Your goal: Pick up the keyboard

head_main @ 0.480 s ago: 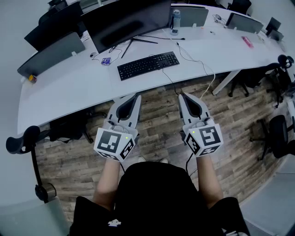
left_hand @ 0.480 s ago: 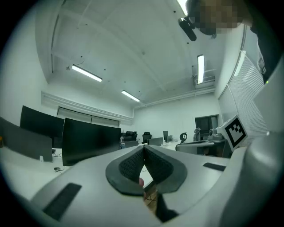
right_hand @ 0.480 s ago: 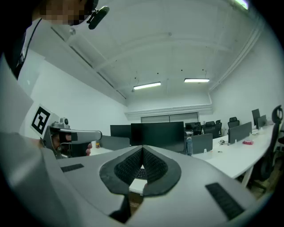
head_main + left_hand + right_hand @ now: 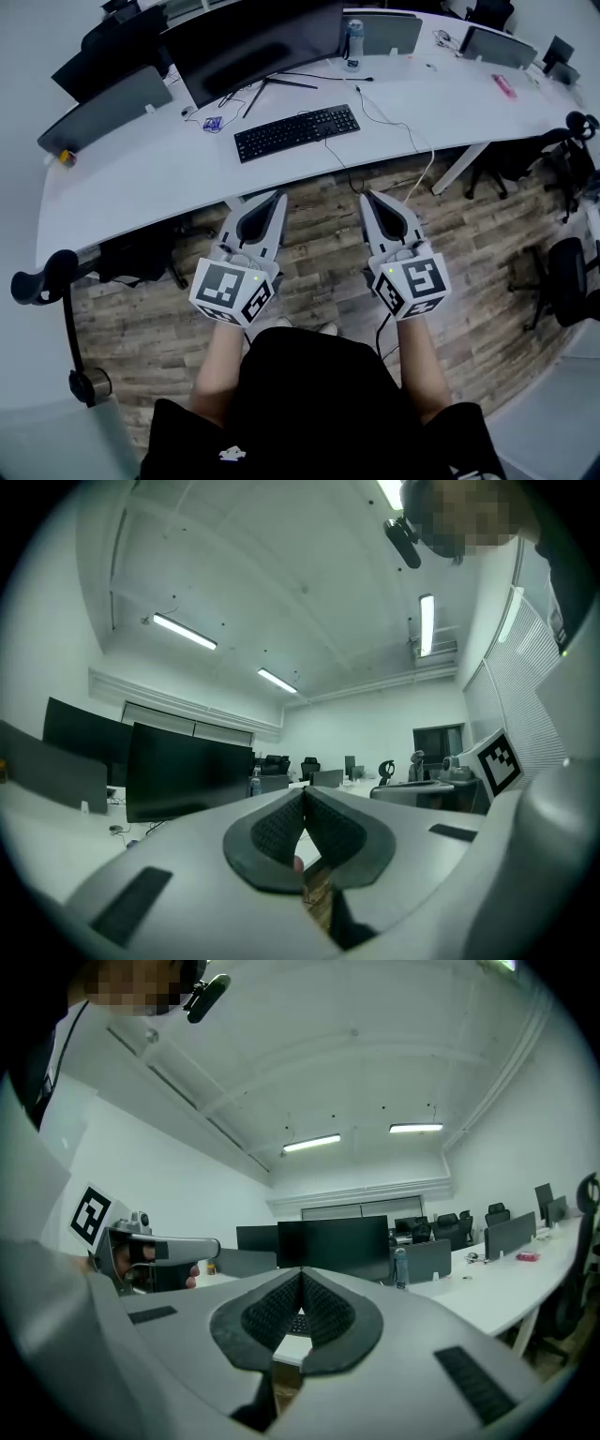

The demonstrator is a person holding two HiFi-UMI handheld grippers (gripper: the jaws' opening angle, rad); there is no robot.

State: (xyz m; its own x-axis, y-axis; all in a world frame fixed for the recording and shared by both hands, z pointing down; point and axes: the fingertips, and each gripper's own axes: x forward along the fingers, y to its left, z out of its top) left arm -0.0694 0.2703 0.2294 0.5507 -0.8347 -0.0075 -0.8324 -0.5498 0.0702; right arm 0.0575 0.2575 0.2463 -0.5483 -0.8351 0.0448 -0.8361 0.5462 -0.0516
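A long curved white desk (image 4: 141,178) sweeps across an open-plan office above a wood-plank floor (image 4: 309,253), with a wide dark monitor (image 4: 253,42) standing at its back edge. A person stands short of the desk, holding the left gripper (image 4: 277,197) and the right gripper (image 4: 367,197) level, side by side over the floor. Both sets of jaws are pressed together with nothing between them, and both point toward the desk. This looks like a ready stance ahead of the reach, since neither tool is over the desktop yet. The keyboard (image 4: 296,132), the thing to be lifted, lies flat on the desk in front of the monitor, well apart from both tools. It is a full-width black slab, low and long, set at a slight slant to the desk edge. Its thin dark cable (image 4: 336,157) trails from its right end over the front edge. That tether, together with the keyboard's length, probably calls for a grip at each end.
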